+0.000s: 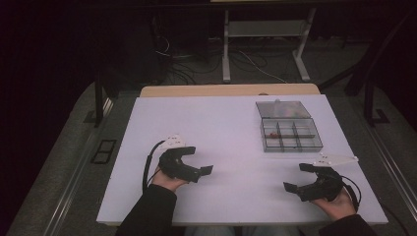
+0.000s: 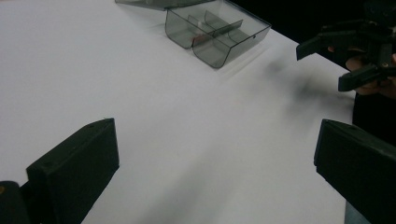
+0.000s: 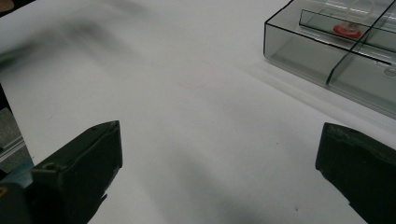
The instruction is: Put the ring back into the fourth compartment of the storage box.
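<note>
Left tool (image 1: 199, 158): jaws spread, empty, well left of box (image 1: 290, 133).
Right tool (image 1: 298, 177): jaws spread, empty, just before box.
Desk (image 1: 221, 128): white.

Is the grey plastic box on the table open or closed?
Open. The box has its lid folded back flat on the table behind it, and its compartments lie uncovered from above.

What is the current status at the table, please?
Left gripper open, empty. Right gripper open, empty. Compartment box lid open, untouched, nearer the right gripper. Nothing in between.
</note>
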### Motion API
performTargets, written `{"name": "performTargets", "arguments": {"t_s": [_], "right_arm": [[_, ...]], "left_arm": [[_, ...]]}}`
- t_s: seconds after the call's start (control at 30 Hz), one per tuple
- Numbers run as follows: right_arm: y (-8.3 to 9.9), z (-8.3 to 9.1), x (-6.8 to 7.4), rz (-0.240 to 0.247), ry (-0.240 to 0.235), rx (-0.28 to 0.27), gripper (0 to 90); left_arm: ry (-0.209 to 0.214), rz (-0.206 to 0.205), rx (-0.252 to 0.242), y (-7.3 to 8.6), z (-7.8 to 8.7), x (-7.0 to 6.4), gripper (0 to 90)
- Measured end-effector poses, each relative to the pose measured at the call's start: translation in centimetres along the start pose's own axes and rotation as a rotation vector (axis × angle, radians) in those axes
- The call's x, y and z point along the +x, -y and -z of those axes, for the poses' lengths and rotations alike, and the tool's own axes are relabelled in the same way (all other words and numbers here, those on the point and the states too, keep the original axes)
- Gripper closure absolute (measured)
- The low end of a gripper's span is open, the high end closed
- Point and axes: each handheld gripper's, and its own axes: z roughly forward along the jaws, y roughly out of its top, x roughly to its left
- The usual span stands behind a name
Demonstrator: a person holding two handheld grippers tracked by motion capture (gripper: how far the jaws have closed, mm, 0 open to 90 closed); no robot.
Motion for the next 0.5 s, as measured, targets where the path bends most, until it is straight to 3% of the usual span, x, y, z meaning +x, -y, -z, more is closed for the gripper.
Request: {"name": "performTargets", "arguments": {"t_s": [0.5], "right_arm": [[0.0,0.1,0.0,-0.005,-0.003,-0.003,0.0]], "left_arm": [[-0.041,0.037,0.003,4.5,2.2,-0.2,0.0]]}}
